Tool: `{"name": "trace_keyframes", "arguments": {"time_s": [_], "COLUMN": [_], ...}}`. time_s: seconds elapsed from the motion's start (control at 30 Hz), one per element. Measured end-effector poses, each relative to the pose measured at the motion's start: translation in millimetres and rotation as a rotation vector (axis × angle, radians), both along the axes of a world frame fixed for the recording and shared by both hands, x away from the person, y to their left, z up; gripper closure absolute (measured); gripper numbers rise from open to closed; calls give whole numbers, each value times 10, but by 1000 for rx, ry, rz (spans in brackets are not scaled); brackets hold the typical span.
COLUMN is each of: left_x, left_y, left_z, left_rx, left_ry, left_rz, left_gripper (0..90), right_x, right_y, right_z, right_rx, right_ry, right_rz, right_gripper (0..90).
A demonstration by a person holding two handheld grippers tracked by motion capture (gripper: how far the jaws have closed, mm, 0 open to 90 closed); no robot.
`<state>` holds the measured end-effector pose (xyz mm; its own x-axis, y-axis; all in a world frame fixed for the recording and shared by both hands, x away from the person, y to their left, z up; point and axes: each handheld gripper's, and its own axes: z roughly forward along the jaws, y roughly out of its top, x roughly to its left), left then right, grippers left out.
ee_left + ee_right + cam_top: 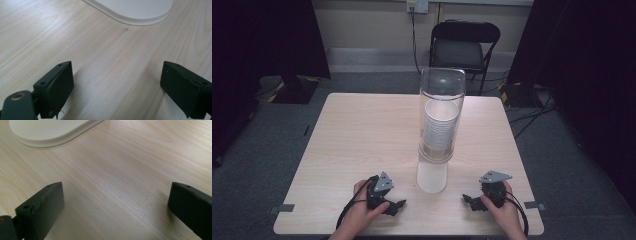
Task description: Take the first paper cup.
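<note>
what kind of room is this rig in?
Likely a lab or recording space, not a home: dark curtains on both sides, grey carpet with trailing cables, a folding chair by a wall socket, and one bare wooden table.

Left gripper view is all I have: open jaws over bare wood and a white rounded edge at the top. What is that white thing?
Observer: It is the white base of a tall clear tube that stands upright in the middle of the table.
Operator: Anything inside the tube?
Observer: A stack of white cups; its top sits well below the tube's rim.
Operator: Where is the right gripper?
Observer: The right gripper is low by the table's near edge, on the far side of the base from the left gripper. It is open, holds nothing and points in toward the base.
</note>
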<state>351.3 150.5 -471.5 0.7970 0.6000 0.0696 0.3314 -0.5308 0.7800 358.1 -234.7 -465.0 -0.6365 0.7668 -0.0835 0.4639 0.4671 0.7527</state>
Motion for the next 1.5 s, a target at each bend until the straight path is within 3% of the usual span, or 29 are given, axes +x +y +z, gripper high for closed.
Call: {"name": "trace_keyframes", "arguments": {"time_s": [0.27,0.37,0.43,0.5,0.53,0.57,0.6,0.63,0.7,0.77,0.87,0.93,1.03,1.33,1.5], "left_x": [-7,-7,-7,-7,-6,-6,-6,-6,-7,-7,-7,-7,-7,-8,-7], "left_y": [12,11,11,11,11,11,11,11,11,11,11,11,11,10,11], "left_z": [3,3,3,3,3,3,3,3,3,3,3,3,3,3,3], "left_rx": [2,3,3,3,3,3,3,3,4,4,4,4,4,3,3], "left_ry": [5,4,5,6,4,4,4,4,4,5,4,5,5,5,5], "left_rz": [0,0,0,0,0,0,-1,-1,-1,-1,-1,-1,-1,0,0], "left_gripper": [108,107,107,106,106,106,106,106,106,106,106,106,106,106,106], "right_x": [3,-37,-75,-86,-88,-81,-69,-69,-38,-25,7,26,45,106,121], "right_y": [37,112,213,266,390,427,484,484,603,677,776,833,892,1007,1032], "right_z": [-1,-2,17,41,106,127,166,166,236,280,329,364,405,574,651], "right_rx": [-4,3,33,51,83,94,123,123,176,205,210,228,232,273,293], "right_ry": [-3,-7,-29,-46,-70,-72,-80,-80,-88,-116,-143,-160,-171,-236,-250], "right_rz": [-10,-50,-20,3,25,30,30,30,53,67,78,107,110,135,141], "right_gripper": [0,17,220,215,43,73,172,172,96,185,147,210,180,190,187]}}
